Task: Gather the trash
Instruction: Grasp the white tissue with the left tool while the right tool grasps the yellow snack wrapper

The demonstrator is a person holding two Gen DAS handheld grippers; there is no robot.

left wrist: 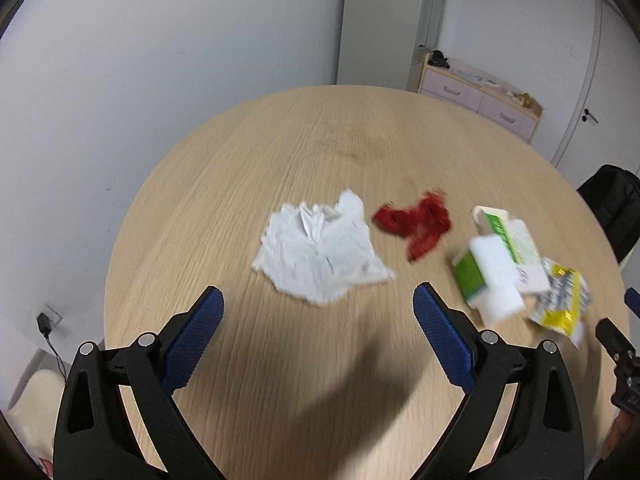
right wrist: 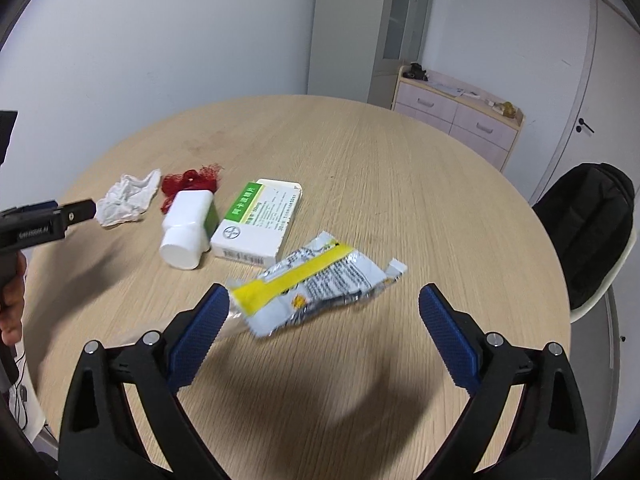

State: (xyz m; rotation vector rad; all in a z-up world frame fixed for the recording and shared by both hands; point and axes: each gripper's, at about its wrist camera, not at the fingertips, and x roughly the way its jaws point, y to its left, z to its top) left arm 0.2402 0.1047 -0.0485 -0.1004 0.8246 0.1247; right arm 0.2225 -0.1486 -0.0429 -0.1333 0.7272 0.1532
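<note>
Both hand-held grippers are wide open and hold nothing: the left hand-held gripper (left wrist: 319, 302) hovers near the crumpled white tissue (left wrist: 320, 250), the right hand-held gripper (right wrist: 324, 304) frames the yellow-striped foil wrapper (right wrist: 316, 284) on the round wooden surface (right wrist: 400, 168). I judge this the approach step; next, each must descend and close on its piece.

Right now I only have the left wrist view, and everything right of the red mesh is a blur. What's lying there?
Observer: A white bottle on its side, cap end facing the right camera, right beside a flat white-and-green box.
Operator: And the yellow thing?
Observer: A crumpled yellow-striped wrapper, lying nearer the right claw than the box.
Operator: Is that claw gripping it?
Observer: No, it is wide open. One blue finger sits at the wrapper's yellow end; I cannot tell whether it touches.
</note>
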